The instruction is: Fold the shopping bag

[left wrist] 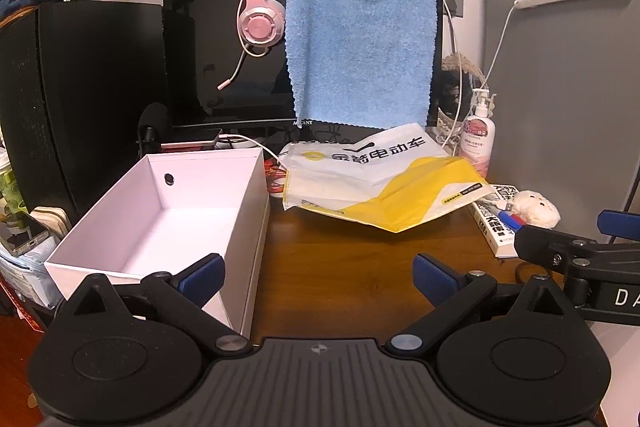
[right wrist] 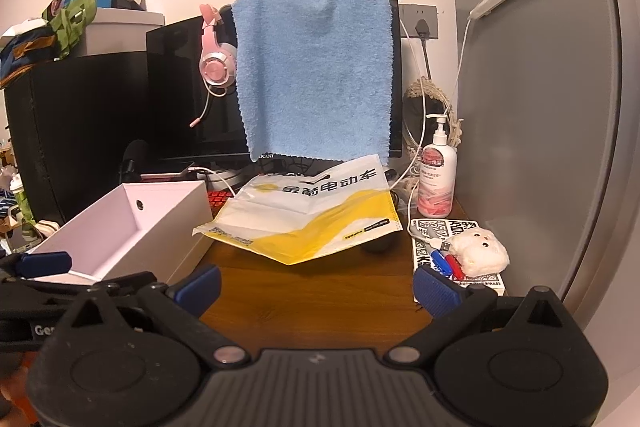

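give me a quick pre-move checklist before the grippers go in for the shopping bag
1. Left gripper open and empty: ok, fingers spread, nothing between them.
2. Right gripper open and empty: ok, same state.
3. Shopping bag reachable: ok, it lies ahead of both grippers on the wooden desk, neither touching it.
4. Bag flat for folding: not ok, its near edge is lifted off the desk and the far part leans up toward the monitor.
5. What props the bag up: cannot tell, mostly hidden underneath.
6. Side clearance: not ok, white box sits close on the left, lotion bottle and plush toy on the right.
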Available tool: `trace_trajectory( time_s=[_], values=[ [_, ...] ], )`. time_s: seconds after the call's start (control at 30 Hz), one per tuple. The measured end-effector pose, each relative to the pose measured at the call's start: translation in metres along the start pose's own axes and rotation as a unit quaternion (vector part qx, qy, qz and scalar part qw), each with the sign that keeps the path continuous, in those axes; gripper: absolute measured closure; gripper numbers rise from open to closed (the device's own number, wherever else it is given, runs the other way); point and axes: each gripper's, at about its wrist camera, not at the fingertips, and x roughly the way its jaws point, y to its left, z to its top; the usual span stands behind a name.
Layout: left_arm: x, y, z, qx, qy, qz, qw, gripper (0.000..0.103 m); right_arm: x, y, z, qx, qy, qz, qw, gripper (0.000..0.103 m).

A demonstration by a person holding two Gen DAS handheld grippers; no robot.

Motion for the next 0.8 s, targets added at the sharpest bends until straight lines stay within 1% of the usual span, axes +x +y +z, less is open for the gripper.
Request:
trace_trajectory(
  time_s=[0.07,0.8],
  values=[
    [0.001,0.0105,0.001,-0.003,0.001,-0.011,0.9999,0.002,-0.0001,0.0,0.0001,0.0,0.0,0.0,1.0,0.0],
    [0.0017,0.0055,0.0015,0.003,-0.001,-0.01,0.9999,0.002,0.0003,-0.0016,-0.0025,0.001,0.001,0.004,1.0,0.0]
  ],
)
